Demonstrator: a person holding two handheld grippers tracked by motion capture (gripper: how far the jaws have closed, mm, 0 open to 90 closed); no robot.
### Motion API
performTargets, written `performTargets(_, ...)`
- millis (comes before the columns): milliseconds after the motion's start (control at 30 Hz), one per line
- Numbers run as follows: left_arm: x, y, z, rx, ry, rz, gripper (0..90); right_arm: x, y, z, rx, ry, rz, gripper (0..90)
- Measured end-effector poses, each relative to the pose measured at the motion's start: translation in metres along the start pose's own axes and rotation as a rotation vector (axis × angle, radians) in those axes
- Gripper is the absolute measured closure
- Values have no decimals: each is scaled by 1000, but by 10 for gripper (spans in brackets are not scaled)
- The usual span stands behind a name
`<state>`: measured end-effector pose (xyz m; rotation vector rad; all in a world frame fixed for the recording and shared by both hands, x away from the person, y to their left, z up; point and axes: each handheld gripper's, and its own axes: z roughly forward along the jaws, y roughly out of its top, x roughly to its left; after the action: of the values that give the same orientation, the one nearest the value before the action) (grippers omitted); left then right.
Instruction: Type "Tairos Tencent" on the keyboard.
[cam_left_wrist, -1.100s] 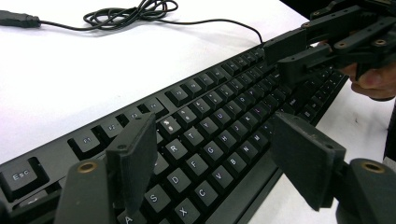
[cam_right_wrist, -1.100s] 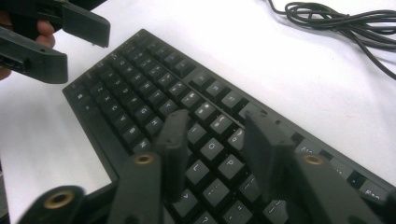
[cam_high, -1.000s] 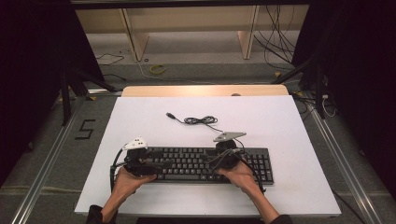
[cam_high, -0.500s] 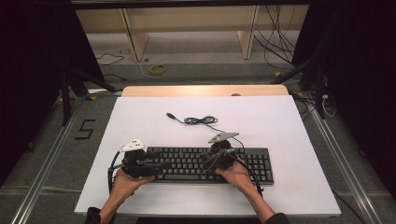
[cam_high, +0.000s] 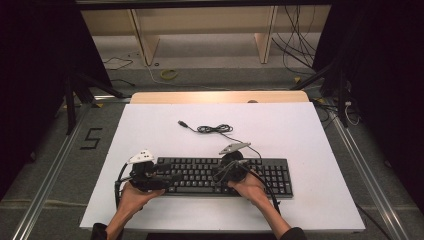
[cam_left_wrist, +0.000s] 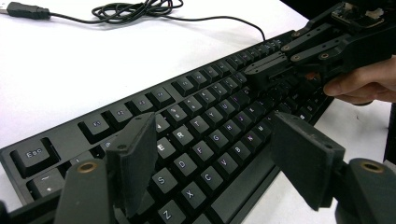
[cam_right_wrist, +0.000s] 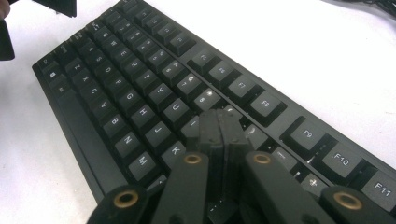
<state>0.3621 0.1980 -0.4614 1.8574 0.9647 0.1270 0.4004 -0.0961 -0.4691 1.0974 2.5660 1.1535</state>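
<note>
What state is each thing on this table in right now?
Keyboard: flat on the table, unplugged.
Cable: partly bundled, plug end free.
Left claw: open, over the left keys.
Right claw: shut, tips together over the keys, nothing between them.

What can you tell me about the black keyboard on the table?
The keyboard is black, plastic-looking, full-size, with white legends and a number pad at its right end. It lies flat on the white table, near the person's edge. Its cable runs to a loose coil behind it. The right gripper, jaws shut, sits on keys near I and K; the left gripper hovers open.
</note>
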Motion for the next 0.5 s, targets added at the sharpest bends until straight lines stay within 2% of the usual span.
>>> performTargets(500,1,0,0,-1,1,-5,315,0,-1,5,16,-5,-7,900)
